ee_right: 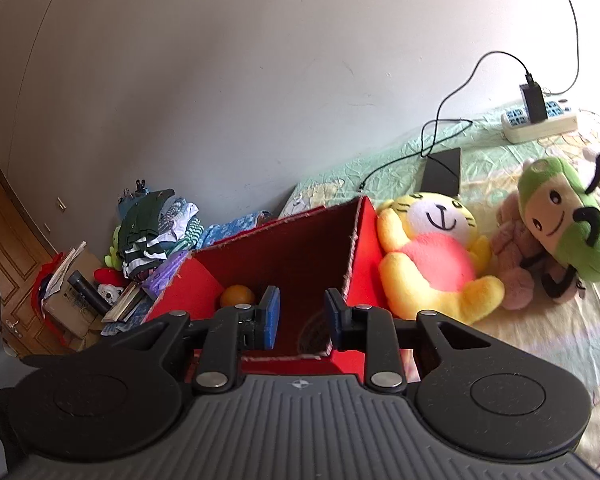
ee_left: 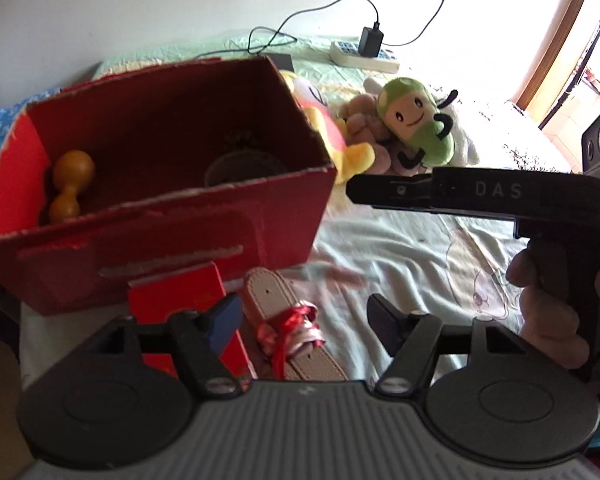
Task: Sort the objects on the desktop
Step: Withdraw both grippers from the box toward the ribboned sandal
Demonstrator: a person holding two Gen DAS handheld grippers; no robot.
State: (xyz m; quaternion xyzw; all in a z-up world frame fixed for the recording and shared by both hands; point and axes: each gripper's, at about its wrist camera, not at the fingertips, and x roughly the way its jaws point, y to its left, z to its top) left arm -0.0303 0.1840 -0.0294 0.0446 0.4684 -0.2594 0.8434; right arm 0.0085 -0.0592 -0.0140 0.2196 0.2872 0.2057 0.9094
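Note:
A red cardboard box (ee_left: 172, 216) stands on the bed, with an orange dumbbell-shaped toy (ee_left: 70, 184) and a dark round thing (ee_left: 244, 168) inside. In front of it lie a red booklet (ee_left: 180, 300) and a beige belt tied with red ribbon (ee_left: 296, 328). My left gripper (ee_left: 304, 320) hovers open over the belt, its pads clear of it. My right gripper (ee_right: 302, 316) points into the box (ee_right: 360, 248), its blue pads a little apart with nothing between them. In the left wrist view it (ee_left: 354, 190) reaches in from the right, held by a hand (ee_left: 548, 300).
A yellow tiger plush (ee_right: 432, 256), a pinkish plush (ee_right: 512, 248) and a green plush (ee_right: 564, 220) lie right of the box. A power strip (ee_right: 540, 124) with charger and cable, and a black flat object (ee_right: 444, 172), sit near the wall. Clothes (ee_right: 152, 232) are piled beyond the bed's left end.

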